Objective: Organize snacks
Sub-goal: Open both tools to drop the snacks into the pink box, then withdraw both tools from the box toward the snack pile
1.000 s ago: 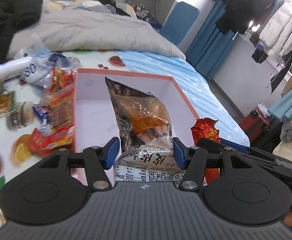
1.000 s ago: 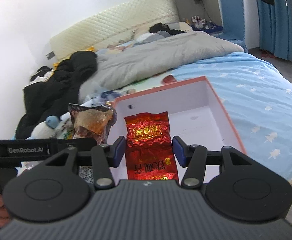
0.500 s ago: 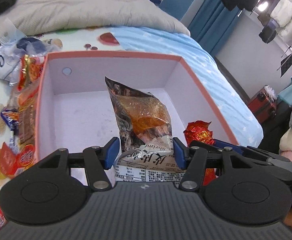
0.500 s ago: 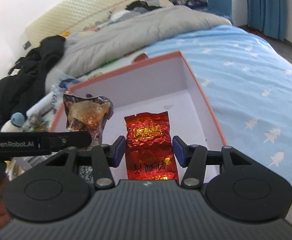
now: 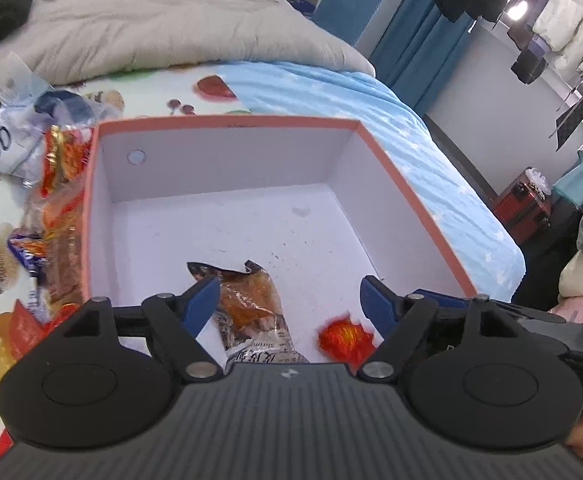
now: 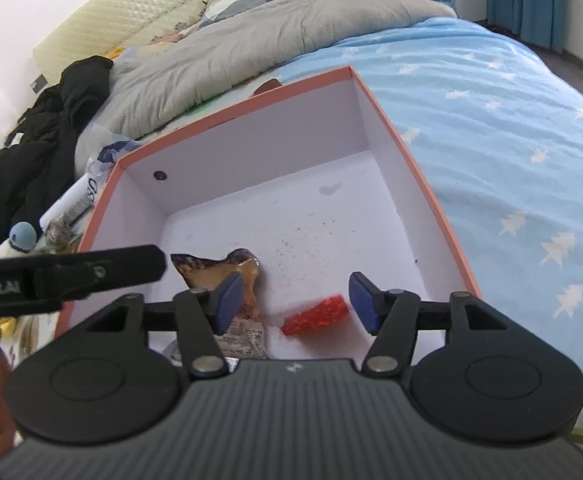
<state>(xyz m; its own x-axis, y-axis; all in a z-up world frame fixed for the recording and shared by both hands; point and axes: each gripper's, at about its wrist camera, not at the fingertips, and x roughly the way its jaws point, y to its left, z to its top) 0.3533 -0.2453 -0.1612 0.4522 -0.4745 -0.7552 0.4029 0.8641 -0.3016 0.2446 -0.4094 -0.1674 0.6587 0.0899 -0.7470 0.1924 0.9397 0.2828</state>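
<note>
A white box with a salmon rim (image 5: 227,120) (image 6: 231,110) lies on the bed. My left gripper (image 5: 287,296) hangs over its near end, jaws opening, with no pad pressing on anything. Below it a clear shrimp snack packet (image 5: 251,308) (image 6: 243,268) lies on the box floor near the left finger. My right gripper (image 6: 295,292) is beside it, jaws opening too. A red foil packet (image 6: 317,314) (image 5: 345,340), blurred, lies loose under its fingers. The left gripper's black body (image 6: 71,272) crosses the right wrist view at left.
Several loose snack packets (image 5: 59,216) and a crumpled plastic bag (image 5: 11,148) lie left of the box. A grey duvet (image 5: 171,28) and black clothes (image 6: 51,120) sit behind it. Blue sheet (image 6: 511,120) stretches to the right, and a red suitcase (image 5: 523,204) stands past the bed edge.
Both grippers came down over the box and spread their jaws. The shrimp packet and the red foil packet left the fingers and dropped onto the box floor.
</note>
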